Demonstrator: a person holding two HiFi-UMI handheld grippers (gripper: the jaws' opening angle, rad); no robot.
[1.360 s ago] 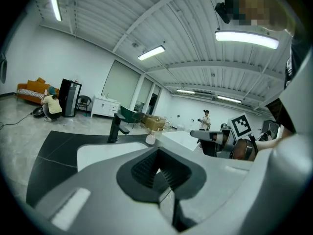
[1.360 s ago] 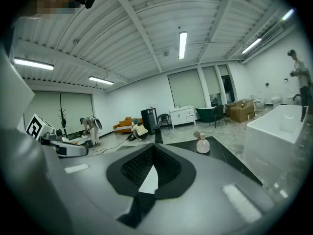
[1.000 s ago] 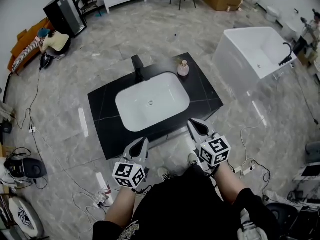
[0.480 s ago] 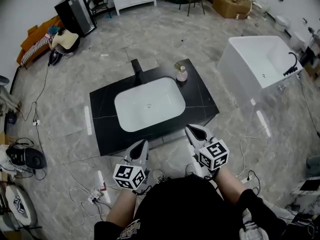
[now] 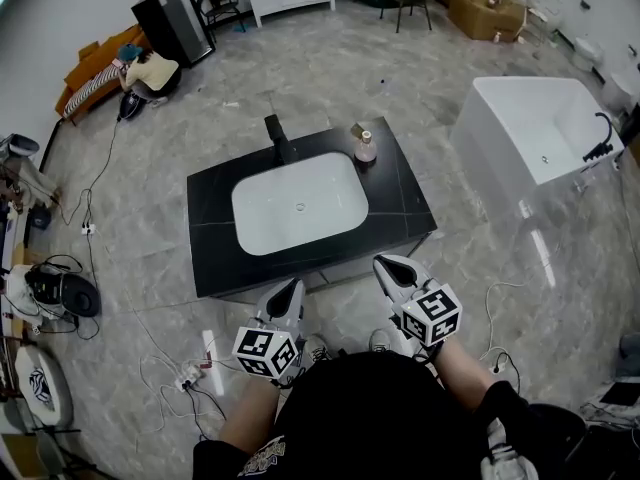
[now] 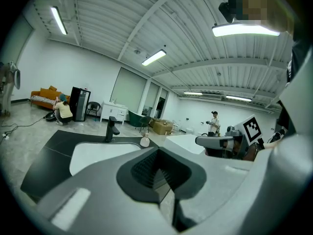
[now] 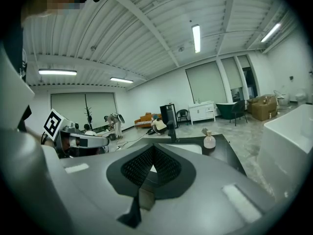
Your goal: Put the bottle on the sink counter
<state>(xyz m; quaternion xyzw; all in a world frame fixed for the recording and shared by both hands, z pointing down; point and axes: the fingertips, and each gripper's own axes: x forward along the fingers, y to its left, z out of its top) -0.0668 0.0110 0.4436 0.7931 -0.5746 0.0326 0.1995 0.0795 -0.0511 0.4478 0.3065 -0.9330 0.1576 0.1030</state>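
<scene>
A small pink bottle (image 5: 366, 147) with a pale cap stands upright on the black sink counter (image 5: 400, 198), at its far right corner beside the white basin (image 5: 299, 203). The black faucet (image 5: 275, 137) rises behind the basin. My left gripper (image 5: 288, 290) and right gripper (image 5: 392, 265) hover over the floor just off the counter's near edge, both shut with nothing in them. In the left gripper view the bottle (image 6: 145, 141) is far ahead, past the shut left gripper (image 6: 157, 173). In the right gripper view, the bottle (image 7: 209, 140) stands beyond the shut right gripper (image 7: 151, 169).
A white bathtub (image 5: 540, 133) stands to the right of the counter. Cables and a power strip (image 5: 190, 374) lie on the marble floor at the left. A person (image 5: 150, 68) crouches far back left by a black cabinet (image 5: 172, 21). Another person (image 6: 213, 122) stands in the distance.
The head view has shifted slightly, and the counter sits a little further from me. Both grippers keep the same shut posture. The bottle has not moved on the counter.
</scene>
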